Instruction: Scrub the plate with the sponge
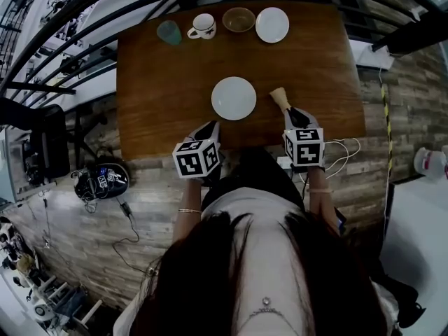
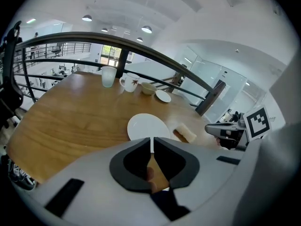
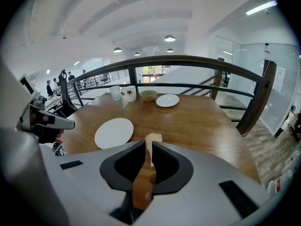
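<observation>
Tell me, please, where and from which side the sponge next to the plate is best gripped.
Judging from its pose, grip the sponge across its two long sides, coming from the person's side with the right gripper. It lies flat, a narrow block whose near end points at that gripper, with bare table on both sides.

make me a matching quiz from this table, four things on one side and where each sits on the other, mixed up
1 sponge
2 mug
3 bowl
4 glass

a far left end of the back row
b just right of the near plate
c between mug and small plate
d between glass and bowl

Pairs: 1-b, 2-d, 3-c, 4-a
</observation>
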Motion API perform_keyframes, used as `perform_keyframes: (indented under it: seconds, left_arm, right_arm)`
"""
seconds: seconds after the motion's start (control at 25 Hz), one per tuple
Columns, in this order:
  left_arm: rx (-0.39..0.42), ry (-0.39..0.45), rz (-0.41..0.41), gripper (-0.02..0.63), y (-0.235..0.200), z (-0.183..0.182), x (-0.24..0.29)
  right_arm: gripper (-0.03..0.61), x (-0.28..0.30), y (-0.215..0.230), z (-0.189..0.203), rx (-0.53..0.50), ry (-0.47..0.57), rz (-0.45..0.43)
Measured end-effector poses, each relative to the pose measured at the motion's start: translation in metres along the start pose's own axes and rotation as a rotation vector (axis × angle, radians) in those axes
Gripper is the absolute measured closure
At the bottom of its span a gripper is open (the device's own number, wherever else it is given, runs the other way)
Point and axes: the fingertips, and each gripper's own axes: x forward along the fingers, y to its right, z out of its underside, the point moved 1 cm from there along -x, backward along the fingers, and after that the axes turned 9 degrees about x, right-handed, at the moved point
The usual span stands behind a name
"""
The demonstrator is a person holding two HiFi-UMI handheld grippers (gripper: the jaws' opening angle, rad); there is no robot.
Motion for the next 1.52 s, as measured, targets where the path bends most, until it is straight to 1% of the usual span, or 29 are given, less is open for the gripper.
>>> perform_keyframes:
  seconds: [0.12,0.2,0.56,0.76,1.16,1.2,1.24,1.28,1.52]
  left_arm:
    - [-0.019,-0.021,-0.005,0.601,-0.004,0.002,0.007]
    - [-0.032,-0.037,-0.010,0.601,-0.006,0.004,0.013]
    - [-0.072,-0.118,-0.040,0.598,-0.019,0.016,0.031]
    - [-0.091,-0.144,-0.049,0.586,-0.021,0.017,0.038]
    - [-0.129,-0.168,-0.080,0.584,-0.029,0.010,0.051]
    - [-0.133,-0.171,-0.083,0.584,-0.030,0.010,0.052]
    - [-0.137,-0.173,-0.087,0.584,-0.031,0.011,0.052]
    - [-0.142,-0.175,-0.090,0.584,-0.032,0.011,0.051]
    - [-0.162,-0.184,-0.099,0.584,-0.032,0.009,0.052]
  right_arm:
    - [0.526,0.009,0.005,0.002,0.006,-0.029,-0.011]
    - [0.471,0.016,0.007,0.004,0.013,-0.057,-0.025]
    - [0.420,0.046,0.014,0.010,-0.022,-0.141,-0.047]
    - [0.410,0.063,0.017,0.017,-0.055,-0.198,-0.054]
    - [0.408,0.086,0.018,0.029,-0.079,-0.284,-0.071]
    - [0.421,0.087,0.018,0.029,-0.084,-0.286,-0.069]
    - [0.452,0.087,0.018,0.029,-0.091,-0.290,-0.068]
    - [0.462,0.087,0.017,0.029,-0.100,-0.294,-0.071]
    - [0.477,0.089,0.017,0.023,-0.115,-0.319,-0.104]
